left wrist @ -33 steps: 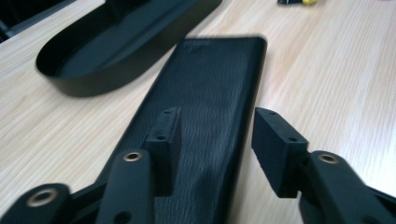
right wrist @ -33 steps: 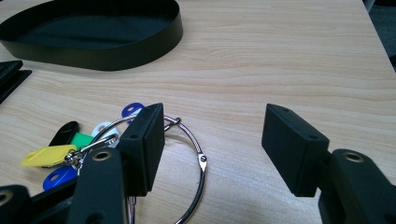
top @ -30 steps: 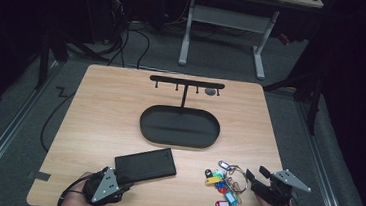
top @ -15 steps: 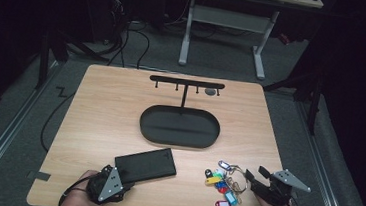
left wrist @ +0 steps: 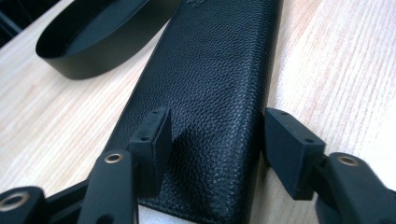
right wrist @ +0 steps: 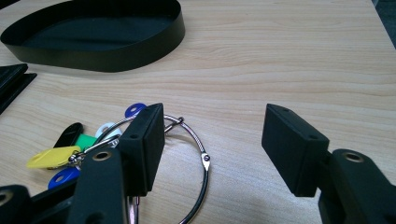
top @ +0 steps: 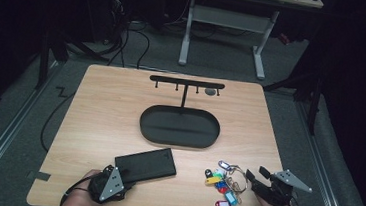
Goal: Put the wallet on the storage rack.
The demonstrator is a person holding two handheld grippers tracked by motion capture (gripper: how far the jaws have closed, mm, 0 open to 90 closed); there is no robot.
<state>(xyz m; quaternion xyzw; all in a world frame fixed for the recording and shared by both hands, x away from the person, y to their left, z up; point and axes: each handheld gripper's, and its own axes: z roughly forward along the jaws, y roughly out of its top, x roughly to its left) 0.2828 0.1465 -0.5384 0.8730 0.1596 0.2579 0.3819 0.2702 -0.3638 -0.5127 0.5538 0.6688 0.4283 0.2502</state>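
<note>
Your left gripper (left wrist: 215,140) is open wide, jaws straddling the near end of the black pebbled-leather case (left wrist: 210,84). One pad sits over the case's top face, the other just off its edge over bare wood; can't tell if either pad touches. The case runs straight ahead of that gripper, and past its far end is the black oval metal tray (left wrist: 88,42).

Your right gripper (right wrist: 215,149) is also open wide, gripping nothing. The big metal ring (right wrist: 196,154) with coloured plastic key tags (right wrist: 53,156) lies on the light wooden table (right wrist: 289,60), right at the left pad of that gripper and partly behind it; the tags fan out further left. Between the pads is bare wood.
</note>
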